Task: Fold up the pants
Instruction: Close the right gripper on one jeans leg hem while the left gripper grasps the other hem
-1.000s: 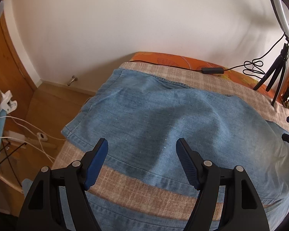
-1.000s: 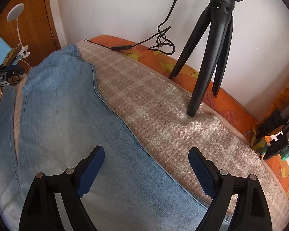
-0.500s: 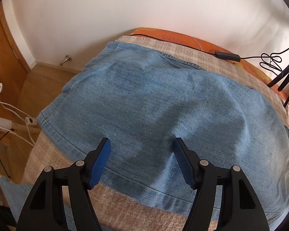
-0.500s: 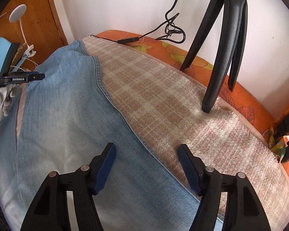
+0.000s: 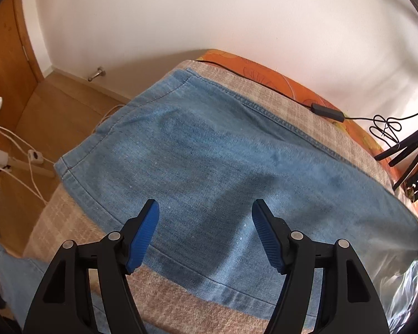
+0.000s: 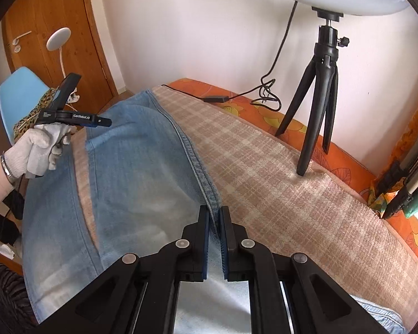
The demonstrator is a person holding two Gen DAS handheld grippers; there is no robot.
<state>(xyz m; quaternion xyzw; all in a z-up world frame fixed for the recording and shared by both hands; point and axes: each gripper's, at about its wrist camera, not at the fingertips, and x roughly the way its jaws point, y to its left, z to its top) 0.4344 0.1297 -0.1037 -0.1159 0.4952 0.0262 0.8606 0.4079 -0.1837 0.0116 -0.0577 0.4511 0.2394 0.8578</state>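
Light blue denim pants (image 5: 209,164) lie spread on a beige plaid blanket (image 5: 306,117); they also show in the right wrist view (image 6: 142,172). My left gripper (image 5: 204,222) is open and empty, hovering over one pant leg near its lower seam. It shows from the side in the right wrist view (image 6: 75,117), held by a white-gloved hand. My right gripper (image 6: 214,217) is shut on the pants' far side seam (image 6: 200,172), pinching the fabric edge between its blue pads.
A black tripod (image 6: 317,97) with a ring light stands on the blanket at the back right, its cable (image 5: 326,111) running along the orange mattress edge (image 6: 348,161). White wall behind. Wooden floor, cables and a blue chair (image 6: 16,94) lie to the left.
My right gripper has closed from wide open onto the pants' side seam. My left gripper has drifted left along the leg, staying open.
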